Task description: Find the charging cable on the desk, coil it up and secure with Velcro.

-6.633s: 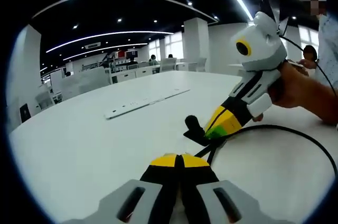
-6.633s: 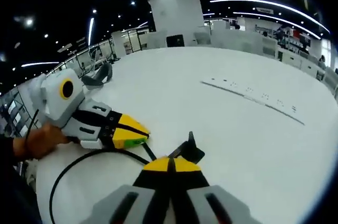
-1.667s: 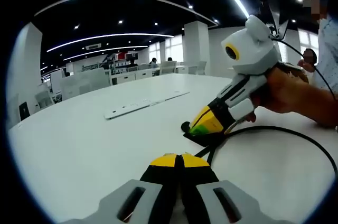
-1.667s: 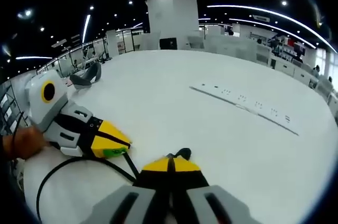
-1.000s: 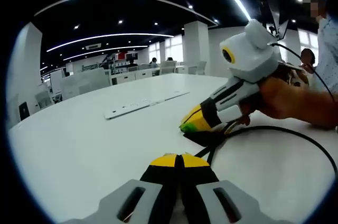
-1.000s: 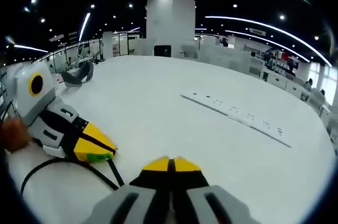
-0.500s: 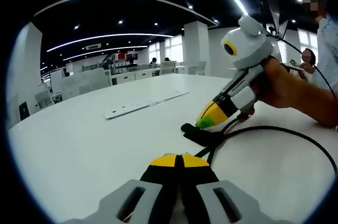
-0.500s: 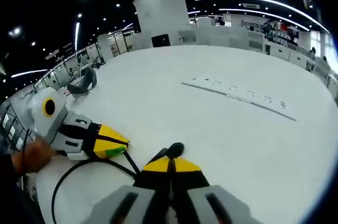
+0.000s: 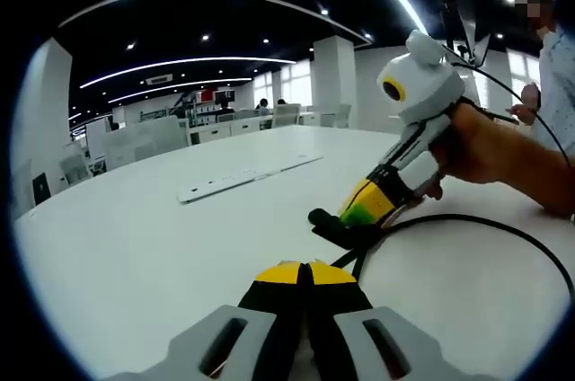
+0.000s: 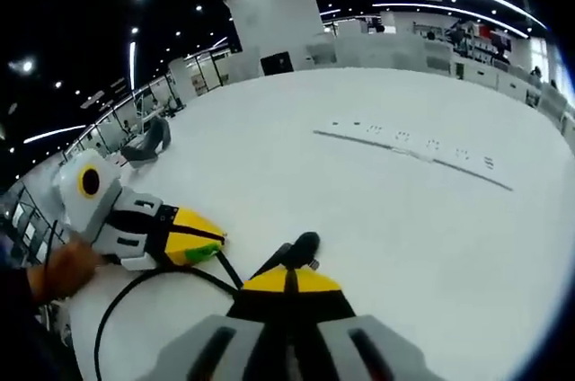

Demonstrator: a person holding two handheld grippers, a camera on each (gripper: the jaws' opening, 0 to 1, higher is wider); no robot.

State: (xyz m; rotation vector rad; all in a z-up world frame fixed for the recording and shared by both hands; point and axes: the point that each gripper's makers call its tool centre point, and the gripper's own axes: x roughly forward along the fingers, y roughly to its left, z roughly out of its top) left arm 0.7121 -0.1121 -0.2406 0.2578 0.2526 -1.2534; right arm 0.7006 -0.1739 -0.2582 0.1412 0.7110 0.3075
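Observation:
A black charging cable [image 9: 503,226] lies in a loop on the white table [image 9: 135,246]. Its gathered strands run into the tips of my left gripper [image 9: 305,270], which is shut on them. A black Velcro strap [image 9: 334,225] sticks out just beyond. My right gripper [image 9: 353,216] comes in from the right with its yellow tips down on that strap. In the right gripper view my right gripper [image 10: 287,279] is shut with the Velcro strap [image 10: 299,252] rising from its tips. There my left gripper [image 10: 216,243] comes in from the left, and the cable [image 10: 126,296] curves below it.
A long white power strip [image 9: 243,176] lies further back on the table [image 10: 413,149]. A person's hand [image 9: 490,152] holds the right gripper, another hand [image 10: 56,275] the left. Chairs and desks stand beyond the table's far edge [image 10: 148,140].
My right gripper swung left over the strap, lifted, and has come back down with its tips on the strap. My left gripper has stayed shut on the cable.

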